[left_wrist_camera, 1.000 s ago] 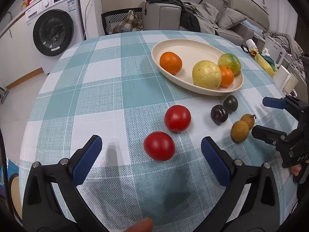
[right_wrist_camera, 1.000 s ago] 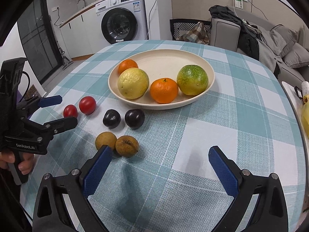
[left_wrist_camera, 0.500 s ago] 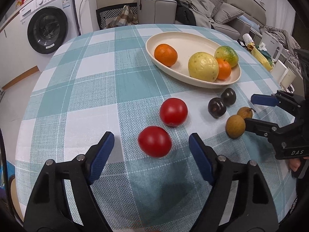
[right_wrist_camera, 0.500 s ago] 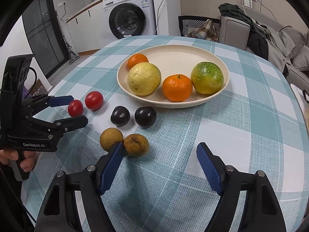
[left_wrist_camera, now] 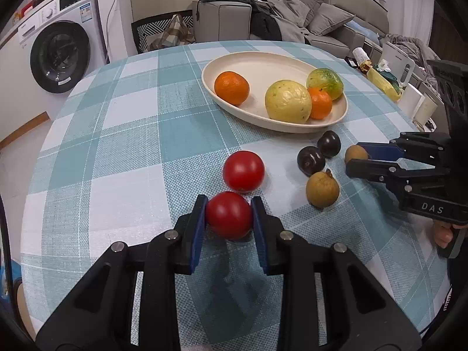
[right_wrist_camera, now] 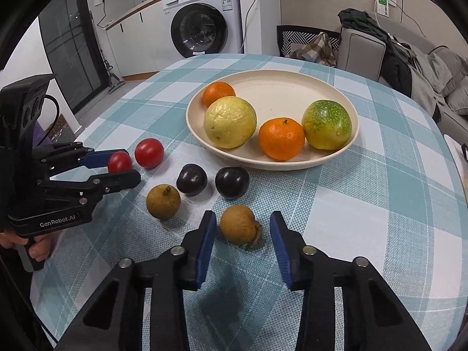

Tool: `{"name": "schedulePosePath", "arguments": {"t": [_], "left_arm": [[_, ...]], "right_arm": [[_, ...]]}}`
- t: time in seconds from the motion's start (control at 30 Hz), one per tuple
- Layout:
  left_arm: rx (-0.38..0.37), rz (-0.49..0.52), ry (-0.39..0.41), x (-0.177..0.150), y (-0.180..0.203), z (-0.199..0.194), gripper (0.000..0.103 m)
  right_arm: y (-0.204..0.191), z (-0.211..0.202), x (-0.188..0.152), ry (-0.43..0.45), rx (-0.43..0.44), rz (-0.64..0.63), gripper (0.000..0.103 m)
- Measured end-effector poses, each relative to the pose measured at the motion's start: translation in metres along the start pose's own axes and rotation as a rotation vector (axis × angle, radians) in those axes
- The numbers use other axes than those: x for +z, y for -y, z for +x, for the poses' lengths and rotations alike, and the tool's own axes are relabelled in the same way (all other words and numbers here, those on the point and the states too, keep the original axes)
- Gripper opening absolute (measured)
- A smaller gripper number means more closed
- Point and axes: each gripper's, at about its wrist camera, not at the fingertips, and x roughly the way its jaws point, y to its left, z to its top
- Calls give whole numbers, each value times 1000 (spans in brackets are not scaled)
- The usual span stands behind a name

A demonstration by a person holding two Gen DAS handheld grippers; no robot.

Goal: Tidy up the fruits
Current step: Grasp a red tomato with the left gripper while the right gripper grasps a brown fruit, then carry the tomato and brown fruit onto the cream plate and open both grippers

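Note:
My left gripper (left_wrist_camera: 229, 215) is shut on the near red tomato (left_wrist_camera: 229, 215) on the checked tablecloth; a second tomato (left_wrist_camera: 243, 171) sits just beyond it. My right gripper (right_wrist_camera: 243, 228) is open around a brown longan (right_wrist_camera: 238, 228), with small gaps on both sides. Another longan (right_wrist_camera: 163, 201) and two dark plums (right_wrist_camera: 191, 179) (right_wrist_camera: 232, 182) lie in front of the cream oval plate (right_wrist_camera: 292, 83), which holds two oranges (right_wrist_camera: 281, 138), a yellow fruit (right_wrist_camera: 230, 122) and a green-yellow fruit (right_wrist_camera: 326, 124).
The round table (left_wrist_camera: 131, 134) drops off at its edges. A washing machine (left_wrist_camera: 58, 55) stands at the back left, a chair and grey sofa (left_wrist_camera: 321, 20) behind the table. Bottles and white items (left_wrist_camera: 409, 99) crowd the right side.
Both grippers moved forward and narrowed. The left one closed onto the near tomato. The right one came around the longan, still with gaps.

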Motion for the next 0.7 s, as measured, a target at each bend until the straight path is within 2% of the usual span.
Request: {"name": "schedulePosePath", "arguments": {"t": [0.07,0.7], "left_arm": [[-6,0,1,0,0,0,27],[-28,-30,72,23,3,-9,27]], "right_arm": [[2,-1,0,1,6,6,29],[20,-18,13,92,-5,64,29]]}}
